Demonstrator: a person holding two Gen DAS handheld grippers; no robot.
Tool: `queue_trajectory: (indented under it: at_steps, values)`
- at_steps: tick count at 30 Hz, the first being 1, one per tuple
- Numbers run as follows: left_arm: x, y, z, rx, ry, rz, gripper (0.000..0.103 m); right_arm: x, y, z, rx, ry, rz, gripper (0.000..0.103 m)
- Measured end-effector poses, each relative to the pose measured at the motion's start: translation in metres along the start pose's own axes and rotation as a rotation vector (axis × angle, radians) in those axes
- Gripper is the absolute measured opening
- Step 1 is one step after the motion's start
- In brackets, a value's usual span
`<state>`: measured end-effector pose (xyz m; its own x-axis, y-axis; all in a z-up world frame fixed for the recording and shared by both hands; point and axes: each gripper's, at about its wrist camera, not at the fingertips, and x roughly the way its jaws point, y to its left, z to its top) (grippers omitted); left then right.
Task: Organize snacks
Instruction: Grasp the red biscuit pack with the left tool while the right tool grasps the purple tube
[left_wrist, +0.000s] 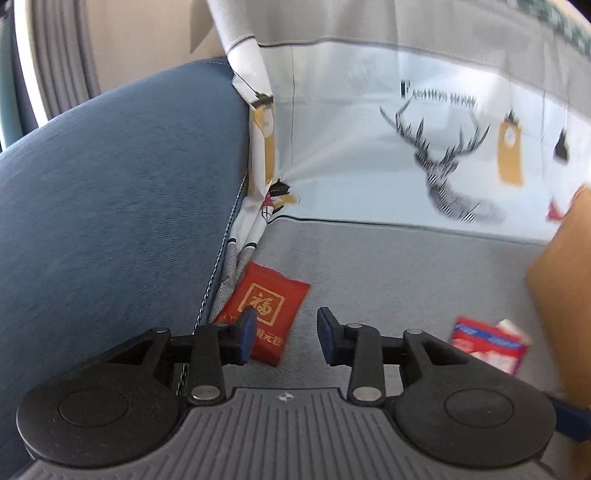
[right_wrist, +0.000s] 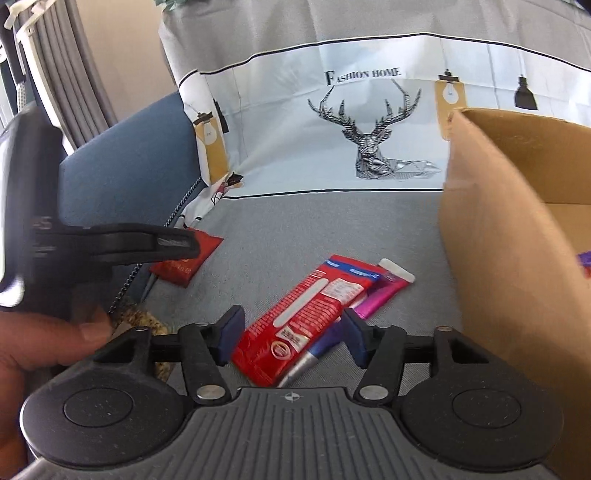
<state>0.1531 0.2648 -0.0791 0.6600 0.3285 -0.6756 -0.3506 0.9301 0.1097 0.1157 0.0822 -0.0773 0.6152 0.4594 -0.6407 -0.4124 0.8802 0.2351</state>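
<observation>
A small red snack packet with a gold character (left_wrist: 264, 312) lies on the grey sofa seat by the blue armrest. My left gripper (left_wrist: 286, 334) is open just above its near right corner; its left finger overlaps the packet. In the right wrist view a long red snack packet (right_wrist: 314, 314) lies on a pink packet (right_wrist: 384, 290) and a blue-silver one (right_wrist: 317, 352). My right gripper (right_wrist: 291, 332) is open with its fingers on either side of the red packet's near end. The small red packet (right_wrist: 188, 260) and the left gripper (right_wrist: 122, 242) show at the left there.
An open cardboard box (right_wrist: 495, 236) stands on the seat at the right, with a purple item (right_wrist: 585, 260) inside. The blue armrest (left_wrist: 110, 206) rises at the left. The deer-print cover (right_wrist: 369, 129) drapes the sofa back. The red packet pile shows blurred (left_wrist: 487, 343).
</observation>
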Motion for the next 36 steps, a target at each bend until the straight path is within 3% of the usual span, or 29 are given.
queue_trajectory:
  at_steps: [4,9,11,13,16,18,20,21,28,36]
  values:
    - [0.021,-0.008,0.001,0.025,0.026,0.04,0.052,0.02,0.005,-0.002,-0.019,0.007,-0.029,0.062]
    - [0.041,-0.011,0.003,0.045,0.048,0.06,0.053,0.04,0.009,0.0,-0.023,0.027,-0.039,0.064]
    - [0.044,-0.006,0.005,0.013,0.06,0.04,0.046,0.045,0.01,-0.002,-0.024,0.039,-0.048,0.064]
    - [0.044,-0.005,0.006,0.002,0.067,0.03,0.031,0.047,0.012,-0.003,-0.042,0.031,-0.056,0.064]
    - [0.04,-0.003,0.006,-0.014,0.069,-0.002,0.011,0.045,0.015,-0.006,-0.082,0.01,-0.069,0.042]
    - [0.036,0.0,0.006,-0.042,0.073,-0.027,0.0,0.041,0.014,-0.007,-0.093,-0.009,-0.056,0.017]
    - [0.029,0.003,0.005,-0.062,0.073,-0.034,0.0,0.035,0.014,-0.007,-0.119,-0.027,-0.047,0.002]
    - [0.025,0.004,0.004,-0.075,0.072,-0.041,0.0,0.031,0.014,-0.007,-0.136,-0.034,-0.041,0.0]
    - [-0.011,0.019,-0.001,-0.22,0.079,-0.157,0.0,-0.014,0.019,-0.017,-0.269,-0.069,0.031,0.0]
    - [-0.048,0.034,-0.02,-0.319,0.141,-0.257,0.0,-0.065,0.004,-0.053,-0.302,-0.035,0.087,0.001]
